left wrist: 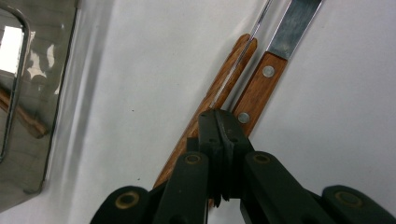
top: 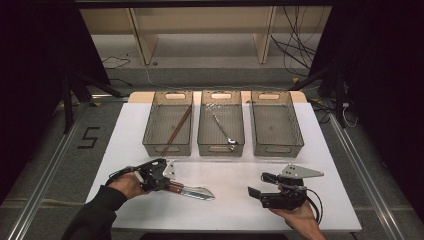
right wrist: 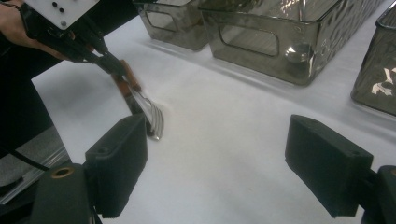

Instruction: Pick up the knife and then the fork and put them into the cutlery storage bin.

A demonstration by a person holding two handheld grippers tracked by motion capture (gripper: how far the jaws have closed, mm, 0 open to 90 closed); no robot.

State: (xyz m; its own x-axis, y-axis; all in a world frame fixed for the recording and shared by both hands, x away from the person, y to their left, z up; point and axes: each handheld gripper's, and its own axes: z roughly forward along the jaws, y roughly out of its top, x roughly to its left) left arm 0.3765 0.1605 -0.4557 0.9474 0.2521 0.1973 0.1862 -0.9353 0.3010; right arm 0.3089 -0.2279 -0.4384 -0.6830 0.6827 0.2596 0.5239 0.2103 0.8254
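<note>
While you scan from the left, your left tongs [top: 169, 186] sit near the near-left part of the white counter [top: 235, 205], clamped together on the wooden handles of two pieces of cutlery lying side by side: a fork [right wrist: 154, 116] and a knife [top: 197, 191]. In the left gripper view the black jaws meet over the near ends of the two handles, the fork handle [left wrist: 219, 91] on the left and the riveted knife handle [left wrist: 256, 95] just beside it on the right, so the grip looks set low on the handles to keep the metal ends free and pointing away from you. Both handles are warm brown wood; the knife's carries round silver rivets, and its flat steel blade reaches rightward on the counter, while the fork's tines rest on the surface. Farther off, three grey mesh bins stand in a row: the left bin [top: 168, 122] holds chopsticks [top: 178, 129], the middle bin [top: 221, 122] holds a spoon [top: 222, 129], and the right bin [top: 276, 122] looks bare inside, which suggests each kind of utensil gets its own bin. At the near right, your right tongs [right wrist: 233, 168] stand wide apart with nothing between them, resting level and aimed left toward the cutlery, well apart from it, probably waiting to help separate the pair.
</note>
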